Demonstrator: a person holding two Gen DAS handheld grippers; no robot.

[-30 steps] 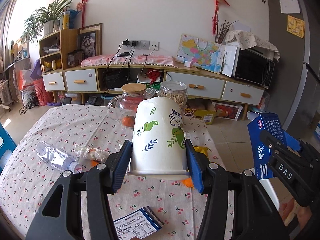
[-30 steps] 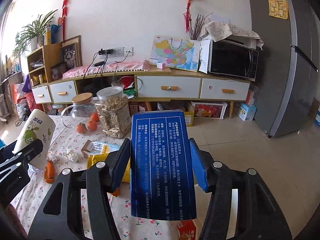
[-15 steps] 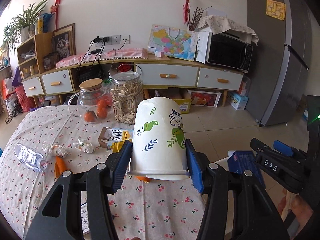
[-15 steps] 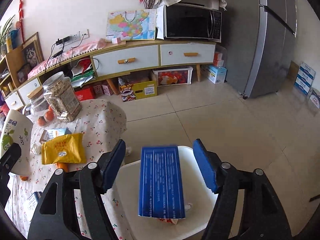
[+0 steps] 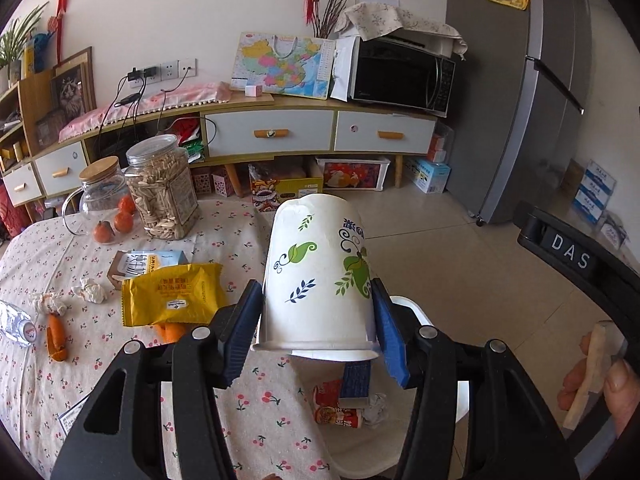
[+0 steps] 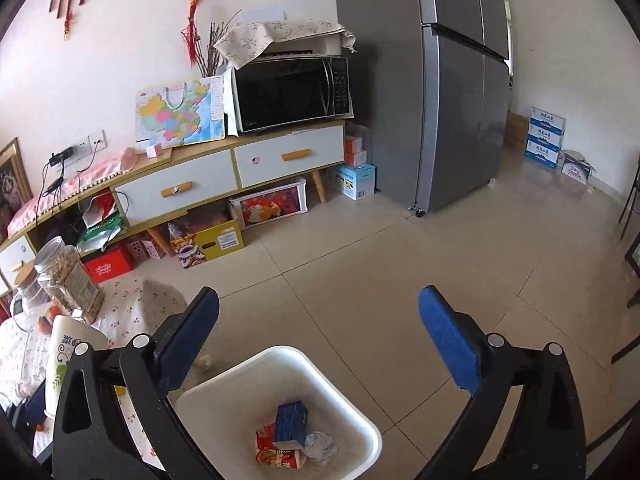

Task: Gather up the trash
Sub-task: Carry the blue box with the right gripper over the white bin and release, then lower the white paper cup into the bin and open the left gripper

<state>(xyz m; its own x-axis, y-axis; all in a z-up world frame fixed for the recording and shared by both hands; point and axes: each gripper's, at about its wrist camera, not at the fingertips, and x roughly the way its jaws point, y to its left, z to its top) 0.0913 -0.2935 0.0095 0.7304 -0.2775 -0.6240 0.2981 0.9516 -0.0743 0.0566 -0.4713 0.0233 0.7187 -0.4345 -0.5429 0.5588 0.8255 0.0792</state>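
Note:
My left gripper (image 5: 316, 332) is shut on a white paper cup (image 5: 318, 276) with green leaf print, held upside down over the table edge beside the white bin (image 5: 412, 308). My right gripper (image 6: 320, 340) is open and empty above the white bin (image 6: 352, 416). In the bin lie a blue box (image 6: 291, 420), a red wrapper (image 6: 276, 452) and crumpled paper (image 6: 320, 446). The cup also shows at the left of the right wrist view (image 6: 66, 356). On the table lie a yellow snack bag (image 5: 172, 294), a small carton (image 5: 144, 264), crumpled tissues (image 5: 91, 291), orange peels (image 5: 56, 340) and a plastic bottle (image 5: 14, 326).
A seed jar (image 5: 162, 188) and a glass pot with oranges (image 5: 102, 200) stand at the table's far side. A low cabinet (image 6: 240, 168) with a microwave (image 6: 288, 92) lines the wall, a grey fridge (image 6: 452, 80) to its right. Tiled floor (image 6: 400, 260) surrounds the bin.
My right gripper opened and let go of the blue box, which now lies in the bin. My left gripper moved right with the cup, toward the bin.

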